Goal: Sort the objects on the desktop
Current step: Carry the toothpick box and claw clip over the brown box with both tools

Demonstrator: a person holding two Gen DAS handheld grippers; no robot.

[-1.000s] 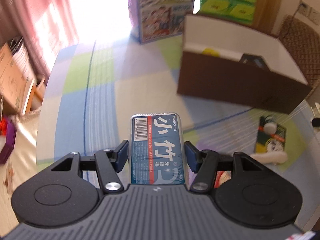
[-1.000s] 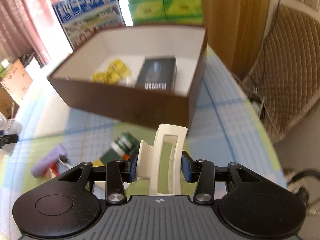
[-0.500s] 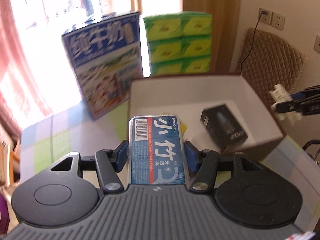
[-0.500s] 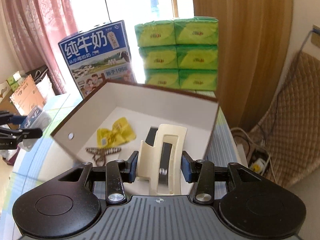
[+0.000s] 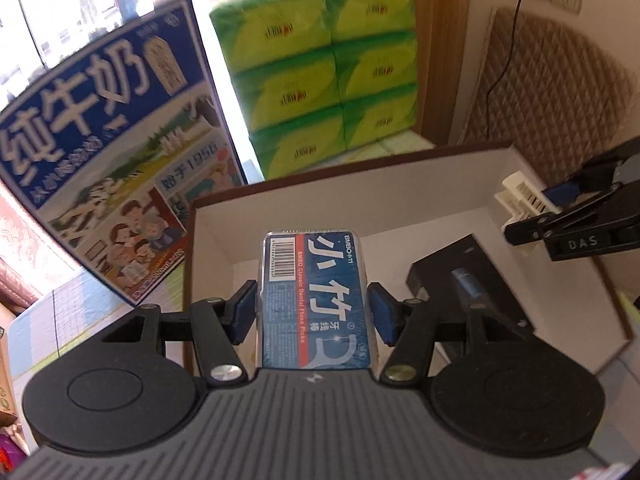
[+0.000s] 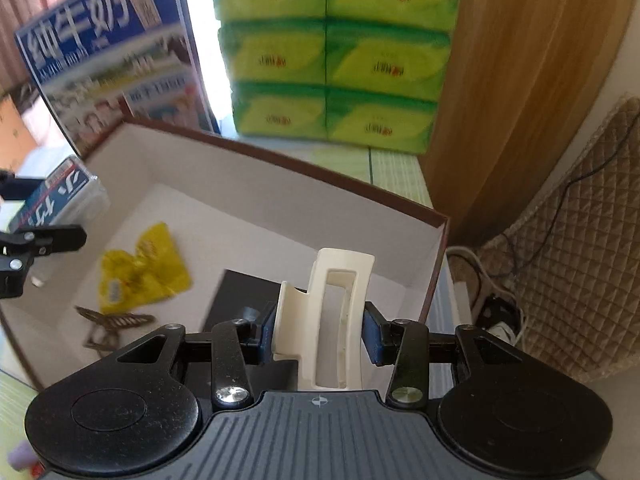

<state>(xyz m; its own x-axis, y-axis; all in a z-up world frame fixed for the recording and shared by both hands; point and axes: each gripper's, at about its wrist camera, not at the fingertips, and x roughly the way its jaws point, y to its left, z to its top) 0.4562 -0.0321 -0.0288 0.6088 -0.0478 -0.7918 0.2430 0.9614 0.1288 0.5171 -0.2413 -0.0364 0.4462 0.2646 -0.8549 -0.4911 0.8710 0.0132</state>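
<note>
We see the left gripper (image 5: pixel 312 308) clamped on a blue box of dental floss picks (image 5: pixel 315 300), both blue pads pressed to its long sides. The floss box is held in the air above the near-left part of an open brown box (image 5: pixel 208 240) with a white inside.

The right gripper (image 6: pixel 319 334) is clenched on a cream hair claw clip (image 6: pixel 328 316), held upright between its pads, over the right half of the same brown box. From the left wrist view the clip (image 5: pixel 520 196) and the right gripper appear at the far right corner of the box, above its wall.

Lying on the box floor: a black carton (image 5: pixel 464 276) toward the right, a crumpled yellow packet (image 6: pixel 140 268) near the middle, and a brownish patterned hair clip (image 6: pixel 108 326) just beside the packet, toward the near wall.

Behind the box stand a blue milk carton case (image 5: pixel 108 160) on the left and a stack of green tissue packs (image 5: pixel 320 68) next to it. A quilted brown cushion (image 6: pixel 580 240) leans by the wall to the right, with a cable running across it.
</note>
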